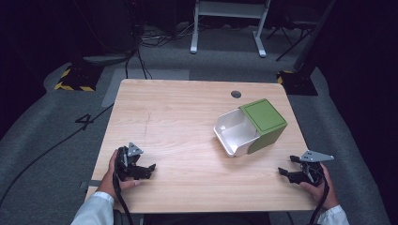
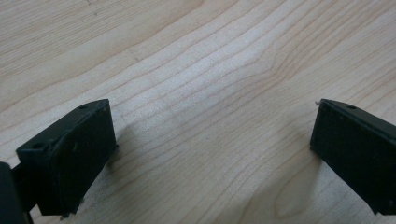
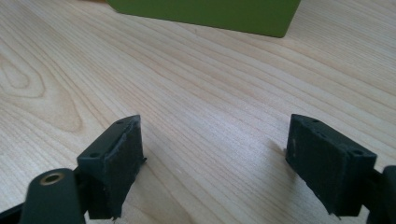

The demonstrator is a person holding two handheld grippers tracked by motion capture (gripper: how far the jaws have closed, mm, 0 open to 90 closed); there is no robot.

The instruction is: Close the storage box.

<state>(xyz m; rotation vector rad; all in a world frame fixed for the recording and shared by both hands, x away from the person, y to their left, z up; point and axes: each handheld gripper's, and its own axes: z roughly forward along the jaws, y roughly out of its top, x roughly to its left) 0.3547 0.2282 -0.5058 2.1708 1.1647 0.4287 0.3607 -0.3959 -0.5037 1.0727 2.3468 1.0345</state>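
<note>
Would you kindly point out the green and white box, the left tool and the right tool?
green and white box point(image 1: 264, 118): high view, on its green top face.
left tool point(image 1: 149, 170): high view, between its jaw tips.
right tool point(image 1: 287, 166): high view, between its jaw tips.

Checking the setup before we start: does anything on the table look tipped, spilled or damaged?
The green box with a white plastic inner bin sits skewed to the wooden table edges, apparently on its side with the white opening facing the left gripper. No spill or damage shows.
</note>
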